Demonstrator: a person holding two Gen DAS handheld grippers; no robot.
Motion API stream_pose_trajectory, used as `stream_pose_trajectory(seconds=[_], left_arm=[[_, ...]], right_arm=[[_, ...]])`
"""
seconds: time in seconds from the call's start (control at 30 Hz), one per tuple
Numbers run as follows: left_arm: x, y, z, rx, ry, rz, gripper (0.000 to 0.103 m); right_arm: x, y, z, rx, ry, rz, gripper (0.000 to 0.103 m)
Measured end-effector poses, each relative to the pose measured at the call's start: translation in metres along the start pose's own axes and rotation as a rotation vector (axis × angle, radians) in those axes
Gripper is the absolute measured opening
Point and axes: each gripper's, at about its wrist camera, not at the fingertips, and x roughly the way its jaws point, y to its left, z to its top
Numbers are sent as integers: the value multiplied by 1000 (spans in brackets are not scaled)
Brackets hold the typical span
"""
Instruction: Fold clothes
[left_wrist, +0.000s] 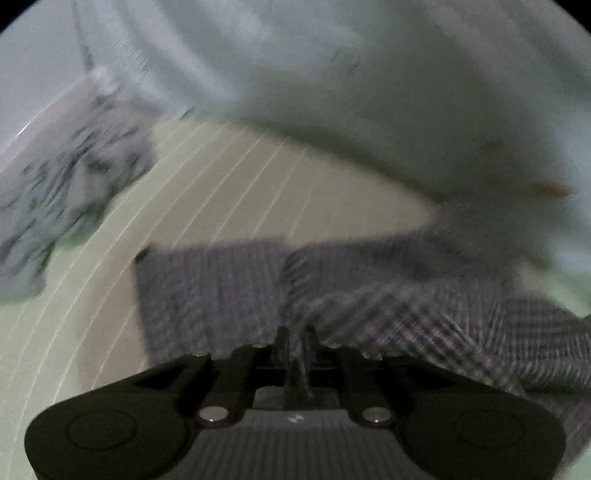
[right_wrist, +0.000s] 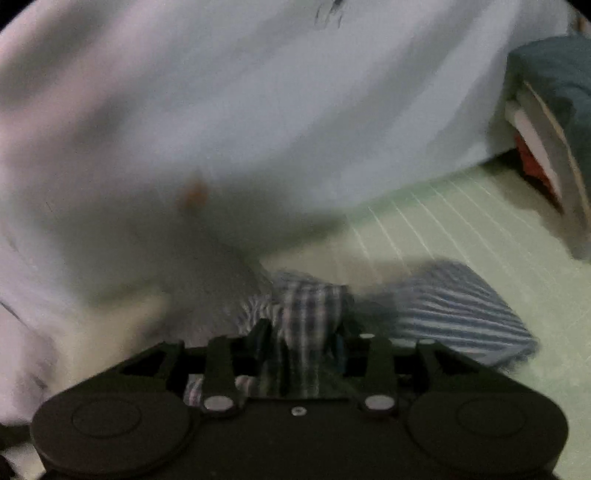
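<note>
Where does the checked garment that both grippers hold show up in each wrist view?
Left wrist: the checked garment spans the lower middle to the right edge, pinched in the left gripper.
Right wrist: lower centre, bunched in the right gripper.
Shared landmark: the pale blue garment with its small orange mark.

Striped/checked blue-white garment (left_wrist: 332, 291), blurred, lies bunched and partly folded on the pale green lined surface, near edge pinched in both grippers, far right part under a large pale cloth; same garment (right_wrist: 454, 306) in the right view.
</note>
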Motion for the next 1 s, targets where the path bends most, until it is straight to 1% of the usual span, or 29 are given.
stream_pose_trajectory(seconds=[0.03,0.07,0.1,0.13,0.2,0.27,0.3,0.33,0.37,0.4,0.43,0.6,0.8,0.9,1.0], left_arm=[[-5,1,-5,-14,-13,-37,32],[-9,-1,-11,-7,-20,-62,41],[-12,-5,-17,8,-20,-75,54],[-14,-9,-23,23,-20,-88,56],[-12,-21,-32,68,8,-91,57],[-3,-37,-38,97,46,-103,58],[0,-42,-38,104,57,-108,58],[3,-47,-37,108,65,-113,60],[6,-52,-37,113,72,-118,62],[9,-57,-36,117,80,-123,68],[12,-62,-35,121,88,-128,69],[26,-87,-32,143,126,-153,72],[43,-95,-17,80,175,-141,76],[45,-96,-12,35,186,-132,80],[52,-100,-8,5,197,-91,81]], right_arm=[[-4,4,-9,-21,-5,-2,42],[-8,9,-19,-42,-11,-4,57],[-15,10,-29,-51,-18,-1,72],[-19,12,-39,-59,-15,-8,76],[-23,13,-54,-80,10,-18,76],[-20,11,-64,-64,46,-32,77],[-20,9,-66,-46,60,-32,77],[-19,7,-68,-29,73,-31,77],[-18,6,-69,-25,76,-29,78],[-18,5,-69,-22,79,-27,79],[-17,5,-68,-27,79,-34,79],[-14,3,-67,-35,85,-54,79],[-5,3,-68,-28,119,-75,79],[0,5,-68,-41,138,-76,79],[5,7,-69,-51,161,-80,79]])
